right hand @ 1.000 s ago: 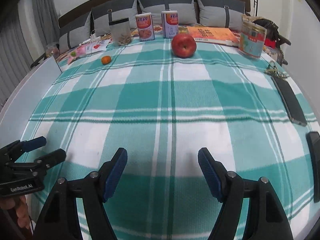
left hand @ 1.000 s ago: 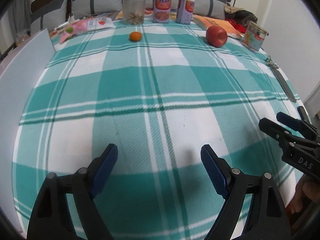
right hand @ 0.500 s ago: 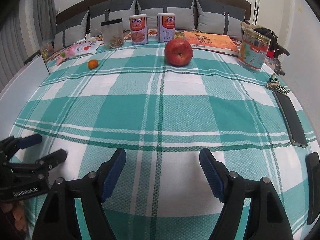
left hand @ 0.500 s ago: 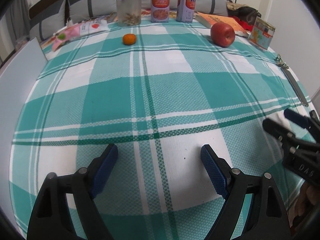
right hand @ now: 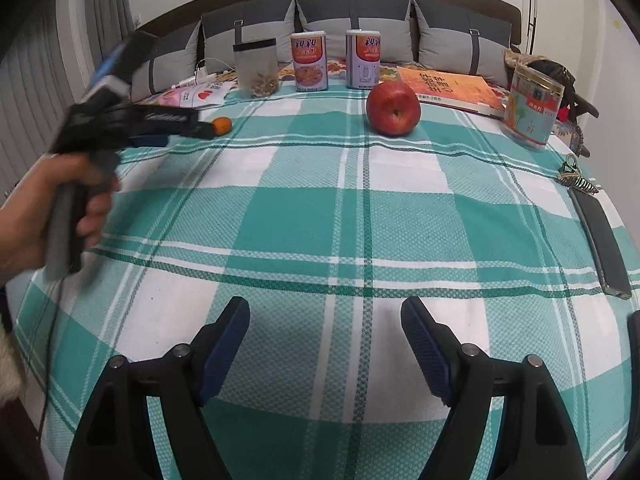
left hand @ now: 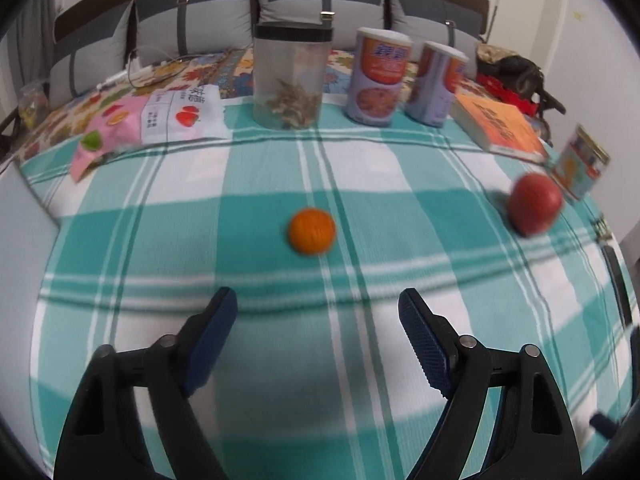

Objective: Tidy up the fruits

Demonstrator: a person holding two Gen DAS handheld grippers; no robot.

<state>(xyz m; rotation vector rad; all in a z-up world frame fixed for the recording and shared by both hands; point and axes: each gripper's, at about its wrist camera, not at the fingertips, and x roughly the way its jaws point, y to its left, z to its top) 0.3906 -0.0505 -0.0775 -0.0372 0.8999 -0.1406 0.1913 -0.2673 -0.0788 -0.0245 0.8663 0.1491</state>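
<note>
home | cushioned sofa (right hand: 352, 20) | checked tablecloth (right hand: 360, 208)

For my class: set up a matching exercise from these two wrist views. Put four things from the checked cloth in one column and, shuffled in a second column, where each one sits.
Things
1. small orange
2. red apple
3. clear jar with black lid
4. orange book

Places
A. back row, left of the two printed cans
B. straight ahead of the open left gripper, on a teal square
C. lying flat behind and to the right of the apple
D. in front of the right-hand printed can, near the book

Pairs: 1-B, 2-D, 3-A, 4-C
</note>
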